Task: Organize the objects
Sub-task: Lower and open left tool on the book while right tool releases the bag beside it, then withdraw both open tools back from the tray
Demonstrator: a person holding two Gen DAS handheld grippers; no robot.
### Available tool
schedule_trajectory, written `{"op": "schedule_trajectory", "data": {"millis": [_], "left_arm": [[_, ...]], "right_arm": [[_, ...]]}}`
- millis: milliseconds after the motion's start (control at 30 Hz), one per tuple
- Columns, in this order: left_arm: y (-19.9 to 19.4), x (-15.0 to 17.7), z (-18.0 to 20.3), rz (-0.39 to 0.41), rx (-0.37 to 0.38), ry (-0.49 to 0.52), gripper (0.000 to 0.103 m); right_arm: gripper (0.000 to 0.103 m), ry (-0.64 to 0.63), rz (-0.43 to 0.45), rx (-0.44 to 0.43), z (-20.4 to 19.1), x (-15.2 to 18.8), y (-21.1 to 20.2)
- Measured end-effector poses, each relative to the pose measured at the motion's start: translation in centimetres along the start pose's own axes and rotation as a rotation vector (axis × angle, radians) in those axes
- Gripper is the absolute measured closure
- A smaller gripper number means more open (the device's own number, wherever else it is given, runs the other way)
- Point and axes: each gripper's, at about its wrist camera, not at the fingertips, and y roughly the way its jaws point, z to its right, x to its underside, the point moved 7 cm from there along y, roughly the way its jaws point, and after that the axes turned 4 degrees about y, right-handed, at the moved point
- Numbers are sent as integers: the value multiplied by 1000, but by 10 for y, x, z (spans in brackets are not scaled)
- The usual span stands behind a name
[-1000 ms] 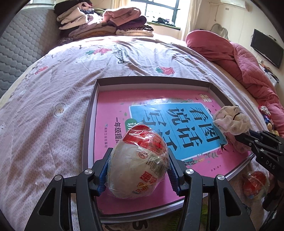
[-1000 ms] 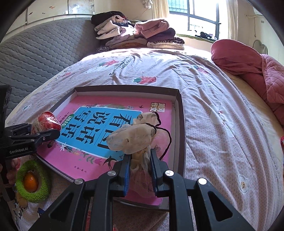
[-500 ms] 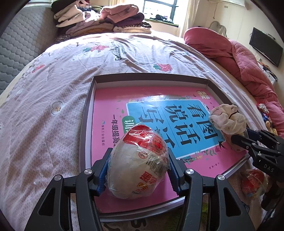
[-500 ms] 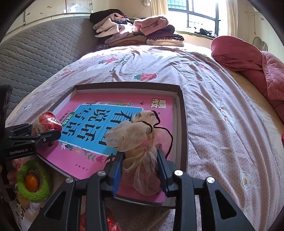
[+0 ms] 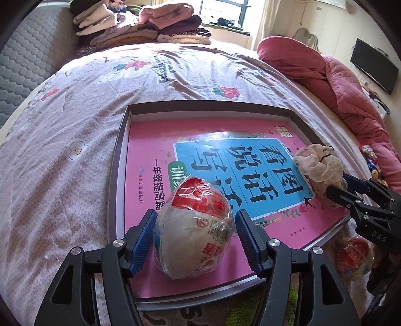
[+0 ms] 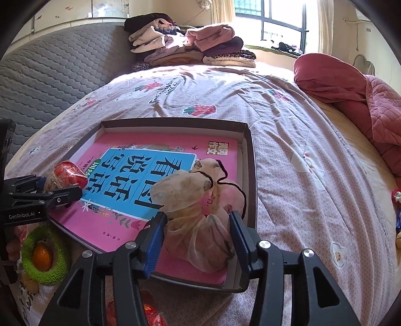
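Note:
A shallow dark tray [image 5: 117,155] lies on the bed with a pink and blue book [image 5: 225,155] in it. My left gripper [image 5: 194,234] is open around a wrapped red and white ball [image 5: 194,233] that rests on the book; small gaps show beside the blue pads. My right gripper [image 6: 198,238] is open around a beige mesh pouch with a dark cord [image 6: 198,220] lying at the tray's near right corner. The pouch [image 5: 318,165] and right gripper [image 5: 345,190] also show in the left wrist view. The ball [image 6: 66,175] shows in the right wrist view.
A green ring toy with an orange centre [image 6: 43,253] and another red wrapped ball [image 5: 353,258] lie in front of the tray. Folded clothes [image 5: 140,22] are stacked at the bed's far end. A pink quilt [image 5: 351,82] lies at the right. A grey padded headboard [image 6: 50,75] stands left.
Both grippers' jaws have opened. The ball and the pouch have settled onto the book in the tray. Both grippers have moved slightly lower and closer to the tray.

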Motion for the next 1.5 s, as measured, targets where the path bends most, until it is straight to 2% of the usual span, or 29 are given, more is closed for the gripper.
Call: {"op": "schedule_trajectory", "data": {"millis": [67,333,867,1500], "left_arm": [[-1,0,1,6,-2,5,33],[-8,-5,2,35,-1,7,27],[-30,-10,7,81,-23,8,27],[-76,-12,7,167,-66,2,27]], "right_arm": [[46,-2,6,8,1,-1,-1],[44,-7,32,18,1,-5,-7],[44,-22,88,25,-3,-15,-24],[44,-53,165,-19,-24,-24,-57]]}}
